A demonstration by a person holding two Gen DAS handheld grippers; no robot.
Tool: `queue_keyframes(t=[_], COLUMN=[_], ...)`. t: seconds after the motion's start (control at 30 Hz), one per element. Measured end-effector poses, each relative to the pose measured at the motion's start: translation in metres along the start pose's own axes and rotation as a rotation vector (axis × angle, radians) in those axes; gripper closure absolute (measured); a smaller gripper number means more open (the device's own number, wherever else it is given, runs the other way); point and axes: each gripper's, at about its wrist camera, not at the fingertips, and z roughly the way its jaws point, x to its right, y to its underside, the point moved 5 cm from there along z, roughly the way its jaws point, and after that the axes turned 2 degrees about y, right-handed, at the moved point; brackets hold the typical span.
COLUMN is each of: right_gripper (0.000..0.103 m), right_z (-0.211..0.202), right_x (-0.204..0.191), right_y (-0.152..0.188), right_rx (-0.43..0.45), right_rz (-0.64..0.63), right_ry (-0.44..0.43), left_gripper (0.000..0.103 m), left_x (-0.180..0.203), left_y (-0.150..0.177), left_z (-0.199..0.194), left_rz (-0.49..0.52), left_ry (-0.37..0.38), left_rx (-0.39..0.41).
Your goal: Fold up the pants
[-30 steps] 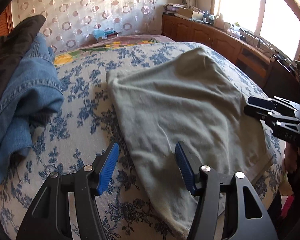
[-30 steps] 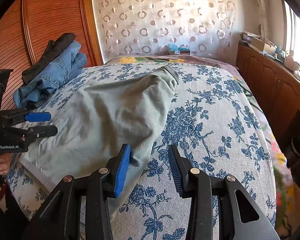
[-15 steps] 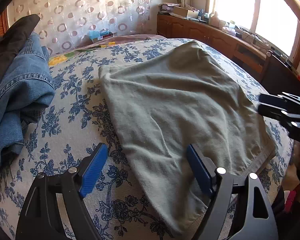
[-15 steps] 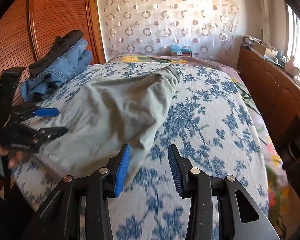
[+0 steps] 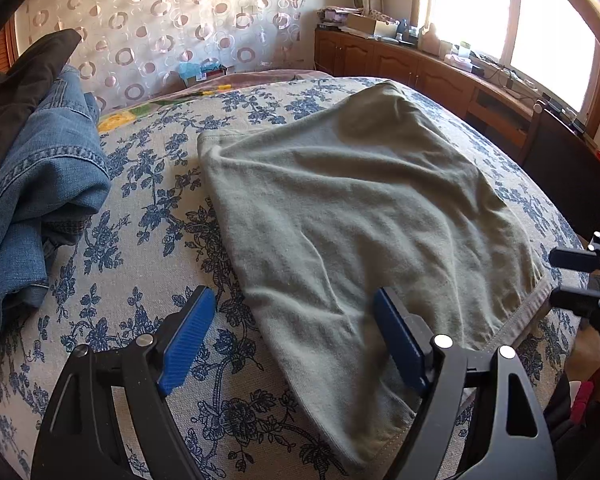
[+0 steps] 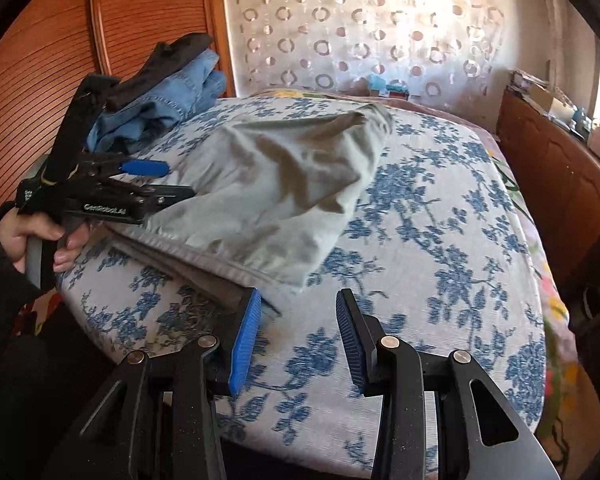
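Since the earlier frame the left gripper (image 5: 290,338) has just been opening; its blue ribbed pads (image 5: 186,336) now stand wide apart above the edge of the grey-green soft knit pants (image 5: 364,216), not pressing them. These pants lie folded and slightly wrinkled on the blue-flowered woven bedspread (image 5: 156,200). Moved sideways toward the bed corner, the right gripper (image 6: 296,336) is parted and empty. Crumpled blue denim jeans (image 5: 32,200) lie well apart.

Matt grey-green knit pants (image 5: 364,216); woven floral bedspread (image 5: 156,216); blue denim jeans (image 5: 40,184); glossy ribbed wood wardrobe (image 6: 148,4).
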Motion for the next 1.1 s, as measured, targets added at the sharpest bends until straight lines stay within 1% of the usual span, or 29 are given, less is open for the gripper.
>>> queue_keyframes(t=[0.17, 0.27, 0.3, 0.37, 0.4, 0.43, 0.5, 0.7, 0.77, 0.83, 0.9, 1.03, 1.1], right_gripper=[0.062, 0.062, 0.067, 0.074, 0.085, 0.088, 0.091, 0.092, 0.092, 0.088, 0.087, 0.087, 0.088], right_z=[0.006, 0.01, 0.009, 0.009, 0.007, 0.008, 0.006, -0.013, -0.011, -0.004, 0.003, 0.005, 0.0], right_x=[-0.013, -0.011, -0.009, -0.009, -0.009, -0.01, -0.013, -0.01, -0.011, -0.013, -0.015, -0.017, -0.015], right_y=[0.001, -0.002, -0.003, -0.006, -0.007, -0.008, -0.007, -0.004, -0.005, -0.007, -0.01, -0.016, -0.015], right_rx=[-0.024, -0.024, -0.018, -0.01, 0.0, 0.002, 0.005, 0.022, 0.013, 0.008, -0.001, 0.018, 0.034], right_rz=[-0.044, -0.035, -0.026, -0.015, -0.012, -0.014, -0.02, 0.015, 0.004, -0.006, -0.008, 0.005, 0.02], right_ry=[0.006, 0.023, 0.026, 0.025, 0.024, 0.022, 0.019, -0.02, 0.001, 0.016, 0.037, 0.034, 0.019], left_gripper=[0.021, 0.021, 0.021, 0.021, 0.021, 0.021, 0.021, 0.021, 0.021, 0.021, 0.021, 0.02, 0.02], left_x=[0.0, 0.0, 0.0, 0.0, 0.0, 0.0, 0.0, 0.0, 0.0, 0.0, 0.0, 0.0, 0.0], left_y=[0.0, 0.0, 0.0, 0.0, 0.0, 0.0, 0.0, 0.0, 0.0, 0.0, 0.0, -0.001, 0.0], left_z=[0.0, 0.0, 0.0, 0.0, 0.0, 0.0, 0.0, 0.0, 0.0, 0.0, 0.0, 0.0, 0.0], left_rz=[-0.001, -0.004, -0.005, -0.006, -0.005, -0.005, -0.006, -0.005, -0.006, -0.006, -0.007, -0.009, -0.008], left_ry=[0.001, 0.003, 0.003, 0.004, 0.003, 0.003, 0.004, 0.004, 0.004, 0.004, 0.004, 0.003, 0.003], left_rx=[0.001, 0.002, 0.002, 0.003, 0.003, 0.003, 0.003, 0.003, 0.003, 0.003, 0.004, 0.004, 0.004])
